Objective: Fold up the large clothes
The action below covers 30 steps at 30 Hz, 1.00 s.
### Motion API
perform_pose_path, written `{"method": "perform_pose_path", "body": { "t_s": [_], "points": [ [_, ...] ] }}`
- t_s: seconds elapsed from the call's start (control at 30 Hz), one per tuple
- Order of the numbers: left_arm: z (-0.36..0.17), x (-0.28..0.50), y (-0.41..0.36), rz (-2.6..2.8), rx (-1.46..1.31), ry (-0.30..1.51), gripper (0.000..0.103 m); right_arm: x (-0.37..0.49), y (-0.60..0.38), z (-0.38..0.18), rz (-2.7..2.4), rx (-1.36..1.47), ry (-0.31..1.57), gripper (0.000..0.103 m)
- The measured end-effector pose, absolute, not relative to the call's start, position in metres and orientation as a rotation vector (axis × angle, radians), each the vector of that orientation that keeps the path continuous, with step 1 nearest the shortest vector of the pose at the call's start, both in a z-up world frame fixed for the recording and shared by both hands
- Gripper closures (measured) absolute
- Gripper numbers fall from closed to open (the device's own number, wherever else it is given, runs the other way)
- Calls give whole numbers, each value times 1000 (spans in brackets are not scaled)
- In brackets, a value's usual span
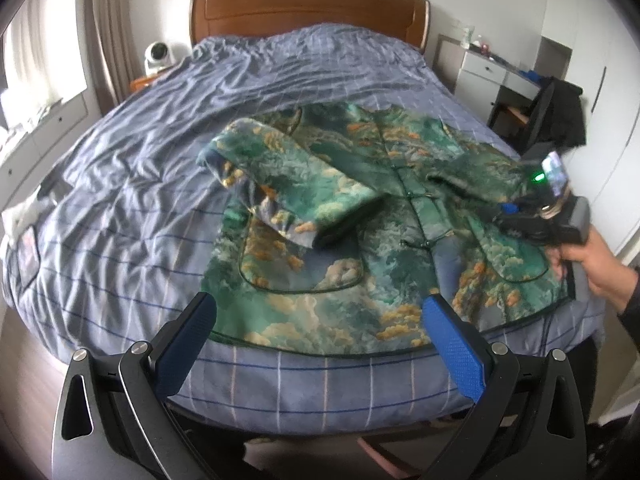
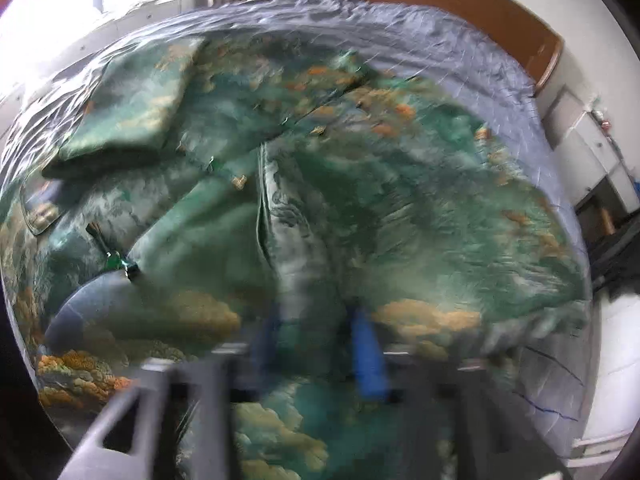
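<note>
A green jacket (image 1: 360, 216) with orange and cream cloud patterns lies face up on the bed (image 1: 160, 184). Its left sleeve (image 1: 288, 184) is folded across the chest. My left gripper (image 1: 318, 312) is open and empty, above the jacket's bottom hem. My right gripper (image 1: 516, 210) is at the jacket's right side, over the right sleeve. In the blurred right wrist view its blue fingers (image 2: 370, 356) stand close together with a fold of the jacket (image 2: 312, 208) between them.
The bed has a blue checked cover and a wooden headboard (image 1: 308, 10). A white camera (image 1: 158, 56) sits on a stand at the left. A white desk (image 1: 488, 68) and a dark chair (image 1: 552, 116) stand at the right.
</note>
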State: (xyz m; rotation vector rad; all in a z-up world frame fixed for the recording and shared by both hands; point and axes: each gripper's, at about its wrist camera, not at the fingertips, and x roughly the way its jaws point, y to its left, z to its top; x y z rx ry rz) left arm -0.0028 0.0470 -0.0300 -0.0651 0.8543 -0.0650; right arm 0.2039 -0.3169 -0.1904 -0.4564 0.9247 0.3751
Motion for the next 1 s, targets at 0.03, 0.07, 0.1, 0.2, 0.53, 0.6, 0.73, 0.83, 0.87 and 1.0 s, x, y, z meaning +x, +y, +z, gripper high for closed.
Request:
{"method": "perform_pose_path", "body": {
  "t_s": [0.03,0.07,0.1,0.2,0.53,0.6,0.73,0.83,0.87,1.0],
  "points": [
    [-30,-3,47,-64,-65,854,1,199,-320,-181,366,-440,899,83],
    [-30,-3,47,-62,-60,851,1,193,-327,-168,365,-392,872,84],
    [-30,-3,47,-59,-56,849,1,190,-333,-158,355,-355,853,84],
    [-33,-1,46,-52,-49,853,1,176,-368,-114,295,-221,756,84],
    [-39,3,38,-79,-60,885,1,150,-539,-16,-129,-1,481,85],
    [-38,3,37,-74,-52,881,1,153,-577,-20,-201,69,493,85],
    [-38,5,40,-61,-44,886,1,165,-642,-59,-351,159,577,85],
    [-36,7,44,-41,-15,877,1,170,-683,-102,-453,254,667,85],
    [-35,8,46,-37,-4,871,1,167,-696,-116,-480,290,692,85],
    [-35,20,50,-33,92,833,1,157,-721,-171,-566,408,791,83]
  ]
}}
